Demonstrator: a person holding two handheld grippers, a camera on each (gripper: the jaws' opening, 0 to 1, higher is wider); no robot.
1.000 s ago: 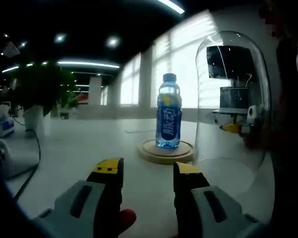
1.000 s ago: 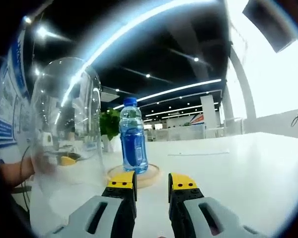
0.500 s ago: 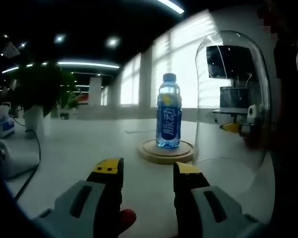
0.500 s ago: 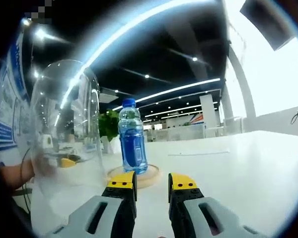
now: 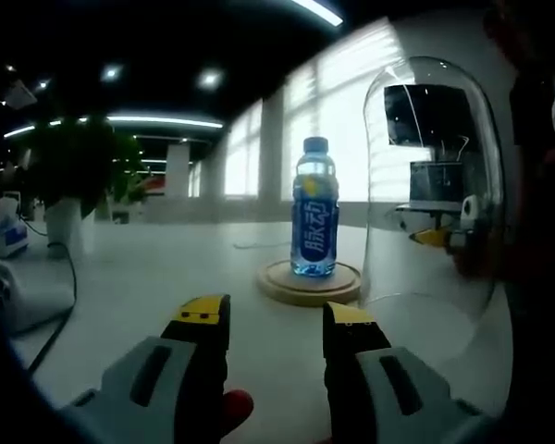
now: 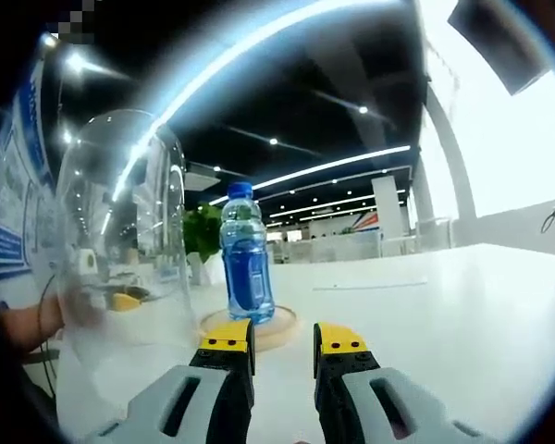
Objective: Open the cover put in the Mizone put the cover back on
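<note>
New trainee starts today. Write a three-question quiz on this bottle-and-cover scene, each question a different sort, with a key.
1. True or false: the blue bottle stands upright on the round wooden base.
2. Where is the clear dome cover?
A. over the bottle
B. beside the base on the white table, off the bottle
C. lying on its side
3. Fill in: the bottle's cap is ____ (on/off).

Key:
1. True.
2. B. The right gripper view also shows the cover next to the bottle, not over it.
3. On. Both the left gripper and right gripper are open and hold nothing.
</note>
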